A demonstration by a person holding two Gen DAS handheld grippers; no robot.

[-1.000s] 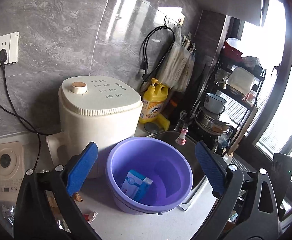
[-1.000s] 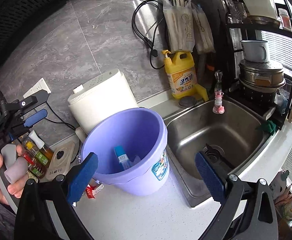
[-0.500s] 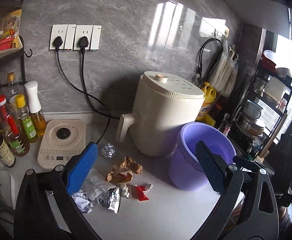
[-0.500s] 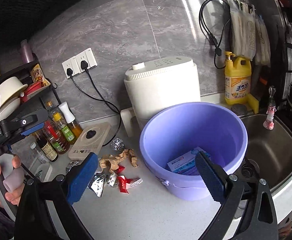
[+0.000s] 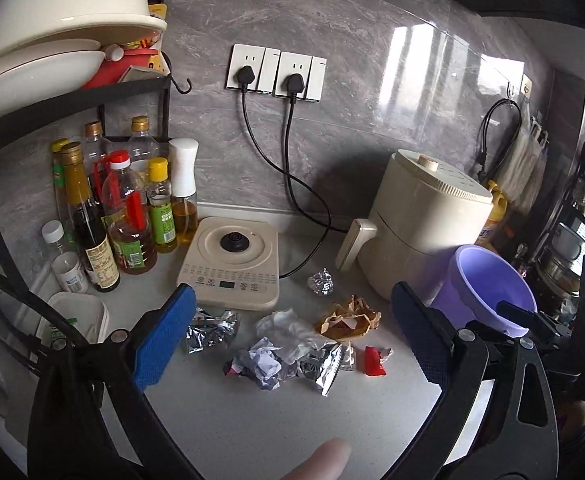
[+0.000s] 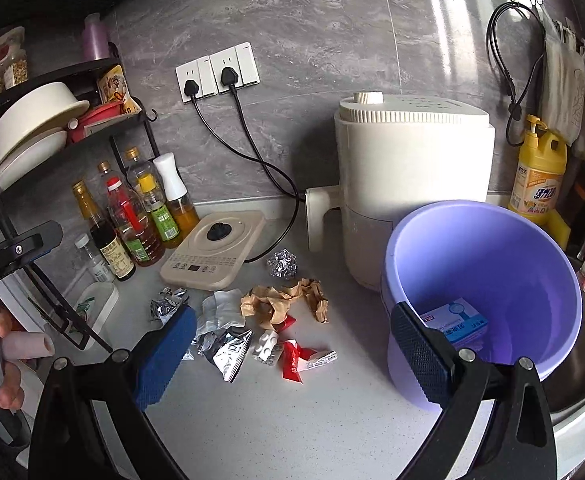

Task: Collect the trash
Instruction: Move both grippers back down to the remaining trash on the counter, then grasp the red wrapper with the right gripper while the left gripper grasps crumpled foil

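Your left gripper (image 5: 292, 340) and right gripper (image 6: 296, 356) both gape empty above the wrappers (image 6: 268, 320), the purple bucket (image 6: 484, 304) at 3 o'clock holding a blue box (image 6: 456, 322) whose print is unreadable.

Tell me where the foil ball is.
The foil ball sits on the countertop in the right wrist view, between the induction cooker and the air fryer, behind the crumpled brown paper.

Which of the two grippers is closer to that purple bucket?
The right gripper. Its view looks down into the purple bucket, whose wall lies just behind its right finger. The left gripper faces the wrapper pile, with the bucket smaller and off at its right.
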